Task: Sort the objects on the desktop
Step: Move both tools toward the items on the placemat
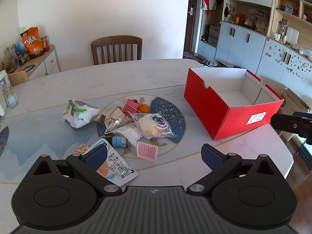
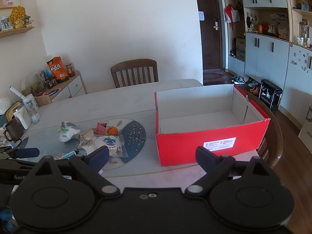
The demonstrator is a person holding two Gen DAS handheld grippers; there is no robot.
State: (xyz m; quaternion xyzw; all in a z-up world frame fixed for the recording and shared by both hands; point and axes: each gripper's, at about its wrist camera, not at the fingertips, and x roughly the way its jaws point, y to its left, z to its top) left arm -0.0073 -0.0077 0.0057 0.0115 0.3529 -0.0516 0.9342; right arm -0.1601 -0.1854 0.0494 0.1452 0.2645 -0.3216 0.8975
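Note:
A pile of small things lies on the table's round blue-and-white mat (image 1: 171, 117): a white plastic bag (image 1: 79, 113), foil wrappers (image 1: 113, 120), a packaged bun (image 1: 150, 125), an orange (image 1: 143, 108), a pink box (image 1: 130, 104), a small blue bottle (image 1: 119, 141), a pink comb-like piece (image 1: 146, 150) and a snack packet (image 1: 115, 165). My left gripper (image 1: 154, 156) hovers open just in front of the pile, nothing between its fingers. An empty red box (image 2: 206, 142) stands to the right. My right gripper (image 2: 152, 156) is open before the box's near left corner.
A wooden chair (image 1: 117, 49) stands at the table's far side, another chair (image 2: 273, 136) right of the box. Cups and a mug (image 2: 13, 128) crowd the table's left edge. A side cabinet (image 2: 64, 85) with snacks stands by the wall. The table edge (image 1: 284, 167) runs close at right.

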